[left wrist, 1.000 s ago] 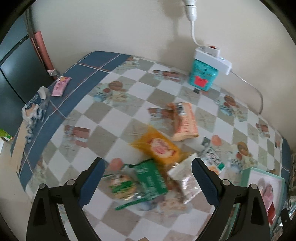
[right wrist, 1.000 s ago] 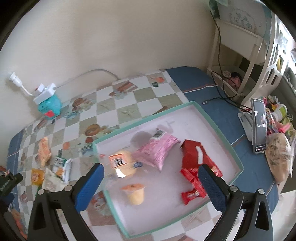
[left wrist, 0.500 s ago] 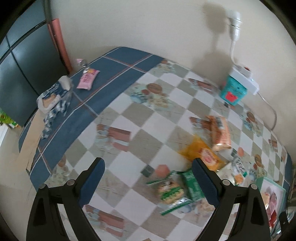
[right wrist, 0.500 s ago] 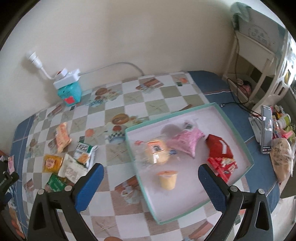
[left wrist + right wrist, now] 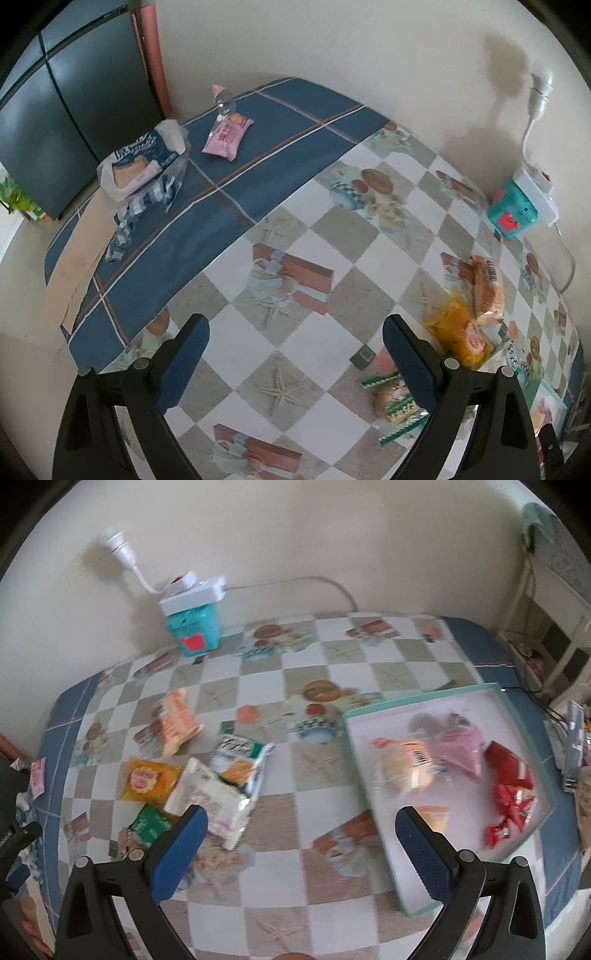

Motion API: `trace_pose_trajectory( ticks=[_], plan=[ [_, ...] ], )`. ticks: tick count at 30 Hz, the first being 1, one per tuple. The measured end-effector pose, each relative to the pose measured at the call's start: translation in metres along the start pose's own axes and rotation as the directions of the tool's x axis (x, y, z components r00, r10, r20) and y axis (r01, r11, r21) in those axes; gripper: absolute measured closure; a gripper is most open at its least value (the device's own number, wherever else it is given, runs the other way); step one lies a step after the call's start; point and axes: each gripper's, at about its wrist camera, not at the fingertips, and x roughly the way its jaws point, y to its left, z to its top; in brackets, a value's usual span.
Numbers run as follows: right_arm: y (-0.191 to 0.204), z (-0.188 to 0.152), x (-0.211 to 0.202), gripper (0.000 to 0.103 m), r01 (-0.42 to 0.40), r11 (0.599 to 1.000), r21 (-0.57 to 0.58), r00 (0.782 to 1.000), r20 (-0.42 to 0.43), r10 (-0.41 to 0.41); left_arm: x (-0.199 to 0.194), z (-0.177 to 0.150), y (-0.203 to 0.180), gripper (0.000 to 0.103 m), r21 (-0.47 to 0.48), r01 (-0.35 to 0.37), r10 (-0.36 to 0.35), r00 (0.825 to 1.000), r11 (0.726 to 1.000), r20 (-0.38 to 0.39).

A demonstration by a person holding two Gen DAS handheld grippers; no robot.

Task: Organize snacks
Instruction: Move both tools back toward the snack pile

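My left gripper [image 5: 295,354] is open and empty above bare checkered cloth. To its right lie an orange packet [image 5: 484,284], a yellow packet [image 5: 458,332] and a green packet [image 5: 397,400], which its right finger partly hides. A pink packet [image 5: 227,134] lies far off on the blue cloth. My right gripper [image 5: 295,834] is open and empty, between the snack pile and the teal-rimmed tray [image 5: 421,692]. The pile holds an orange packet [image 5: 175,720], a yellow packet [image 5: 147,779], a white packet [image 5: 210,801] and a green-and-white packet [image 5: 240,757]. In the tray lie a wrapped bun [image 5: 402,771], a pink bag [image 5: 461,746], red packets [image 5: 509,801] and a jelly cup [image 5: 432,814].
A teal box [image 5: 195,631] with a white power strip on top stands against the wall. An opened bread bag [image 5: 144,162] sits at the table's blue end, beside a dark cabinet [image 5: 55,122]. A phone [image 5: 572,746] and a white shelf [image 5: 554,602] are past the tray.
Both grippers have moved left along the table. The left one left the snack pile for bare cloth. The right one moved from over the tray to the gap beside the pile. Both stayed open.
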Motion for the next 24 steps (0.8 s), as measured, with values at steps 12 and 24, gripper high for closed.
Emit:
trace_pose_trajectory(
  ticks=[12, 24],
  plan=[
    [0.035, -0.018, 0.050, 0.000, -0.013, 0.998, -0.069, 0.993, -0.116, 0.005, 0.050, -0.017, -0.031, 0.008, 0.060, 0.058, -0.049, 0.989, 0.996, -0.141],
    [0.039, -0.030, 0.080, 0.000, -0.019, 0.997, -0.072, 0.982, -0.187, 0.006, 0.086, -0.038, -0.066, 0.008, 0.105, 0.116, -0.085, 0.960, 0.988, -0.267]
  ],
)
